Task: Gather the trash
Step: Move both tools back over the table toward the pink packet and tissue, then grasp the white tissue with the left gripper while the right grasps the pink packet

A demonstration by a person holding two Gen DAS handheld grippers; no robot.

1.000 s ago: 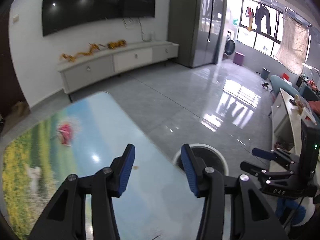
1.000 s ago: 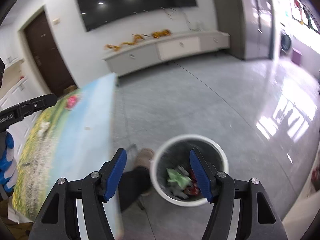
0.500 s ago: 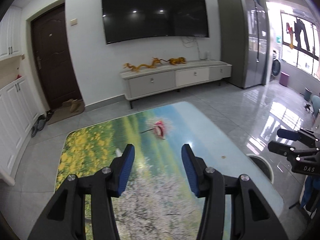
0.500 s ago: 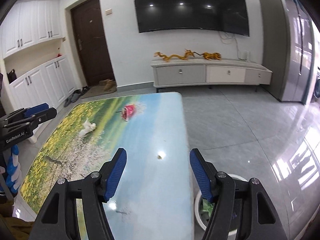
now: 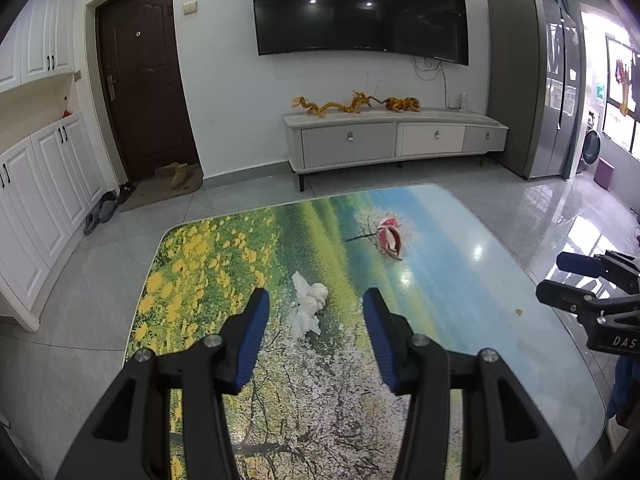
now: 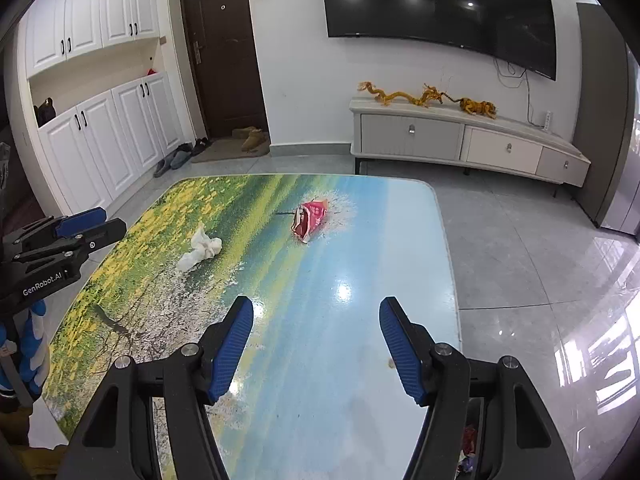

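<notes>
Over the table [image 5: 460, 292], the left gripper [image 5: 316, 328], lettered "GenRobot.AI" in the right view, is hanging half-spread and empty around the tissue [image 5: 306, 308], while the right gripper [image 6: 316, 344], marked "DAS" in the left view, is gaping wider, empty, with the red wrapper [image 6: 309, 219] lying beyond.

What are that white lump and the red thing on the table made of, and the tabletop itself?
The white lump looks like soft tissue paper: matte, crumpled into loose folds. The red thing seems a thin plastic or foil snack wrapper, torn open and creased, with a pale lining. The tabletop looks glossy, perhaps glass or lacquer over a printed landscape, since it mirrors the ceiling lights.
</notes>
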